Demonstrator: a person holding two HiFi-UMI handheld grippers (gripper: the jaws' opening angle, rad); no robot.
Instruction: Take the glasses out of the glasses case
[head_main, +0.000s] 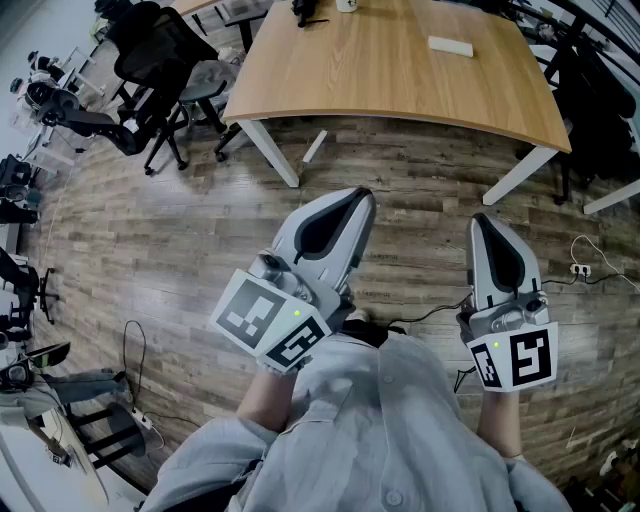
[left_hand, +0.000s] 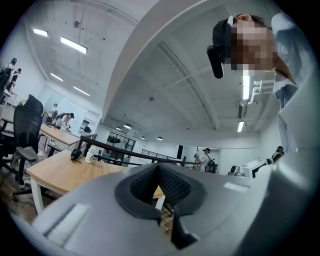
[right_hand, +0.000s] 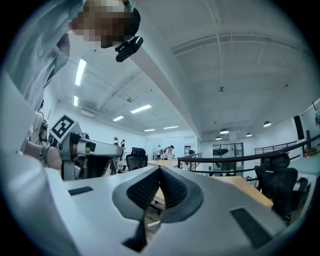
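A small white oblong object (head_main: 450, 46), which may be the glasses case, lies on the wooden table (head_main: 380, 70) far ahead; I see no glasses. Both grippers are held close to the person's body over the wood floor, well short of the table and pointing level toward it. My left gripper (head_main: 360, 196) is shut with nothing between its pads (left_hand: 159, 168). My right gripper (head_main: 484, 220) is also shut and empty, its ribbed pads (right_hand: 160, 171) pressed together. The left gripper (right_hand: 75, 150) appears at the left of the right gripper view.
A black item (head_main: 308, 10) and a white cup (head_main: 347, 5) stand at the table's far edge. Black office chairs (head_main: 165, 60) sit left of the table. White table legs (head_main: 270, 150) reach the floor. Cables and a power strip (head_main: 140, 420) lie at lower left.
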